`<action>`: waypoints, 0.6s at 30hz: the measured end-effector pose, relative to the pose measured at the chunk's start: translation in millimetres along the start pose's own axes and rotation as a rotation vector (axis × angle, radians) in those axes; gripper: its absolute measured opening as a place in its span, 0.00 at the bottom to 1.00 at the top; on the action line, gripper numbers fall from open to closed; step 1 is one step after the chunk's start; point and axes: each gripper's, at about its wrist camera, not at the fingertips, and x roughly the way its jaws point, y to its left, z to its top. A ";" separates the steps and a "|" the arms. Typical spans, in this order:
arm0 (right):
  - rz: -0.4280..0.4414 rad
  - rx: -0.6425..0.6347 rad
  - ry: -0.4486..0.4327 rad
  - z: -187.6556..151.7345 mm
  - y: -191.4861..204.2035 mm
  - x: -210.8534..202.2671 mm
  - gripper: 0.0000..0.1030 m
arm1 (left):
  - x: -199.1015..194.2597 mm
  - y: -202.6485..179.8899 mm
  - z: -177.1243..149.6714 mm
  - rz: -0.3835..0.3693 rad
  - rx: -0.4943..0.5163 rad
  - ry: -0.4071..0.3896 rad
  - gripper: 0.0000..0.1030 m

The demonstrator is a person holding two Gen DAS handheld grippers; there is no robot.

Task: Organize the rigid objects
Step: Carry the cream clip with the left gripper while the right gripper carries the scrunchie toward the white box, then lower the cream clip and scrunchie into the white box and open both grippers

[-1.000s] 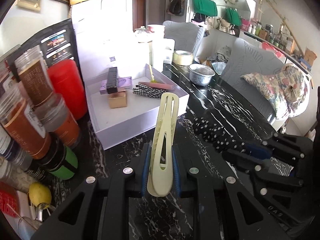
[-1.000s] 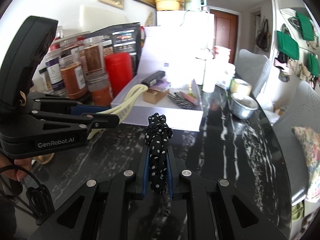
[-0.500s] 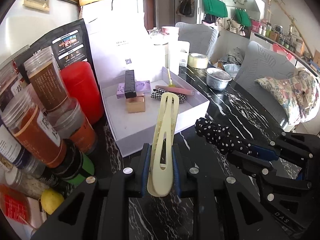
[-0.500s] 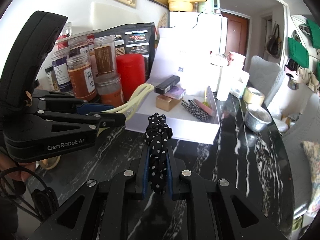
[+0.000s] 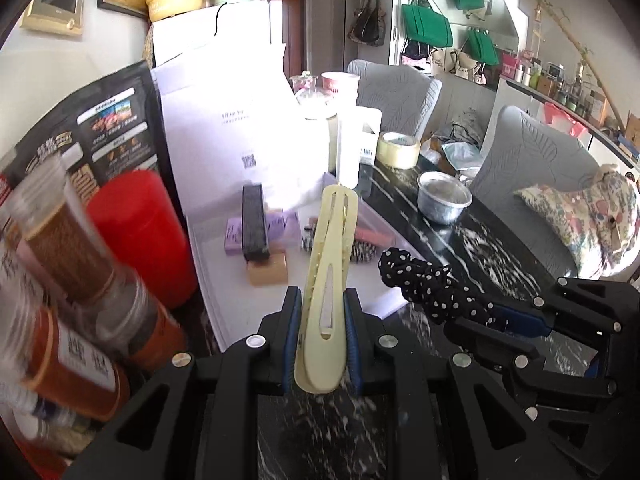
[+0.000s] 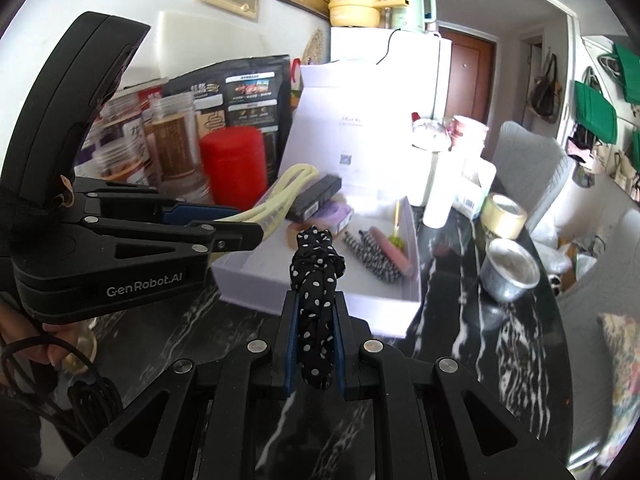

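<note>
In the left wrist view we see our left claw point(image 5: 320, 344) clamped on a pale yellow hair clip point(image 5: 326, 288), its tip raised over the open white box point(image 5: 212, 280) on the black marbled counter point(image 5: 480, 240). Just to the right, the right claw point(image 5: 516, 316) grips a black polka-dot scrunchie point(image 5: 424, 280). In the right wrist view our right claw point(image 6: 316, 344) is closed on the scrunchie point(image 6: 316, 280) before the box point(image 6: 360, 304), which holds a black case point(image 6: 316, 196), a striped clip point(image 6: 372, 252) and a pink stick point(image 6: 392, 250). The left claw point(image 6: 256, 224) holds the hair clip point(image 6: 284, 196) at the box's left edge.
</note>
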 end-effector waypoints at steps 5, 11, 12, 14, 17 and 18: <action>-0.005 -0.003 -0.018 18.2 -8.4 6.3 0.14 | 5.5 4.2 22.9 0.027 0.005 -0.021 0.20; -0.021 -0.013 -0.042 40.4 -17.4 15.4 0.14 | 15.7 10.0 43.9 0.075 -0.001 -0.037 0.20; -0.022 -0.013 -0.045 43.6 -19.1 17.5 0.15 | 18.5 11.6 47.2 0.081 -0.004 -0.040 0.20; -0.025 -0.011 -0.047 48.7 -21.7 22.6 0.15 | 24.3 15.6 53.1 0.074 -0.024 -0.046 0.20; -0.029 -0.006 -0.044 54.8 -25.9 31.6 0.15 | 32.7 20.3 58.8 0.077 -0.046 -0.051 0.20; -0.030 -0.005 -0.042 56.8 -27.4 34.3 0.15 | 35.1 21.4 60.1 0.079 -0.051 -0.053 0.20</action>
